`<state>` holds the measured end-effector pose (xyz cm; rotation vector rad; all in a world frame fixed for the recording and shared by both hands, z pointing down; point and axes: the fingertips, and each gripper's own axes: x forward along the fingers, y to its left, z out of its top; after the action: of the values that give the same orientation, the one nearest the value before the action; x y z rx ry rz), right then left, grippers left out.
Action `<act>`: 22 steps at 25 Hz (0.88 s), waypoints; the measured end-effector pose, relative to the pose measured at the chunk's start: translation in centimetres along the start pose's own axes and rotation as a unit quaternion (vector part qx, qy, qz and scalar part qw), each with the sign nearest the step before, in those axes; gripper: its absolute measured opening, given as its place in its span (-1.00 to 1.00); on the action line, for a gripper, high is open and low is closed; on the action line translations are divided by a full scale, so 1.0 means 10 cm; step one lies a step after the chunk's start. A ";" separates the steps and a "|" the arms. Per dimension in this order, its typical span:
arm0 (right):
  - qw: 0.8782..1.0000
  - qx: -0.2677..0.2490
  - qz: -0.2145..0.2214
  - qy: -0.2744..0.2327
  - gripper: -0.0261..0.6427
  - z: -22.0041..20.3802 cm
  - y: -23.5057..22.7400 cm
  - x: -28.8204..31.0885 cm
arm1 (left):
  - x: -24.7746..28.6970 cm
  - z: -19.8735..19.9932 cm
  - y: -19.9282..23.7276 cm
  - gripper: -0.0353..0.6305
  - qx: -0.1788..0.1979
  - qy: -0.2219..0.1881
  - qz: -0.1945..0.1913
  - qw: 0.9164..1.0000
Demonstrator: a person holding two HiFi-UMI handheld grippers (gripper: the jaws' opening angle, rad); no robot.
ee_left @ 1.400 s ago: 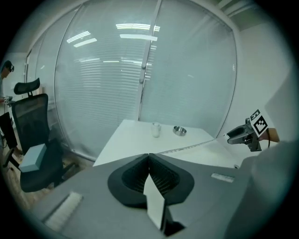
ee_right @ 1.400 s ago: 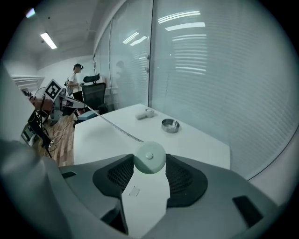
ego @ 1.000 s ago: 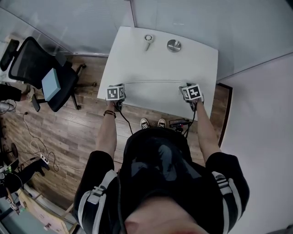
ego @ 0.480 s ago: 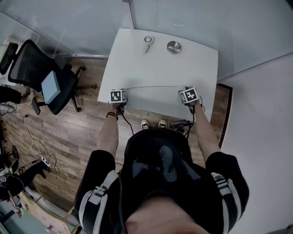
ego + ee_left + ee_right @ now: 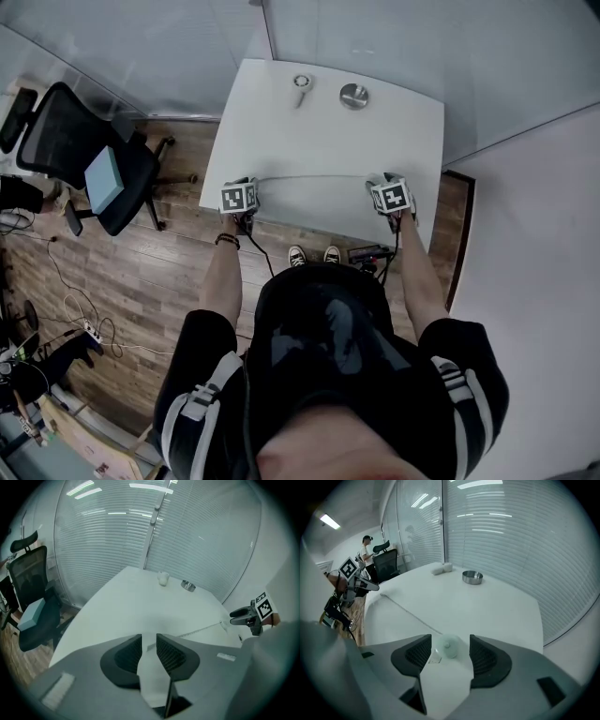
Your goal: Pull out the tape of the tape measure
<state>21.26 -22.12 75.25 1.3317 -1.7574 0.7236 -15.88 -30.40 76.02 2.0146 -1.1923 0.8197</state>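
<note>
White table under the head view; thin tape runs 9 to 3 o'clock between left gripper and right gripper. Left gripper view: jaws opening, tape tip between. Right gripper view: jaws opening round the case, likely light, slippery; squeeze its sides.

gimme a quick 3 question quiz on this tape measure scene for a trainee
1. True or false: the metal bowl stands at the table's far end.
2. What sits between the right gripper's jaws? A) round tape measure case B) metal bowl C) nothing
3. What runs across the table to the left gripper?
Key: 1 true. 2 A; those jaws are opening, clear of it. 3 the tape; the left jaws are opening, its end between them.
</note>
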 end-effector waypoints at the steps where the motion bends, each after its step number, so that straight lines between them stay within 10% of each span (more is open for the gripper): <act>1: 1.000 -0.001 -0.006 -0.015 -0.16 0.07 -0.03 -0.07 | -0.06 0.09 0.01 -0.60 0.001 -0.017 0.001 1.000; 10: 0.976 -0.037 -0.067 -0.203 -0.29 1.12 -0.14 -1.09 | -1.02 1.19 -0.27 -0.49 0.053 -0.208 0.008 0.977; 22: 0.893 -0.097 -0.118 -0.424 -0.32 2.11 0.12 -2.89 | -2.89 2.36 -1.08 -0.43 0.160 -0.441 0.034 0.882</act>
<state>18.42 -24.53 39.65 1.8255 -2.1728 -0.2349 -13.08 -30.47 37.27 2.7618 -1.6870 0.0667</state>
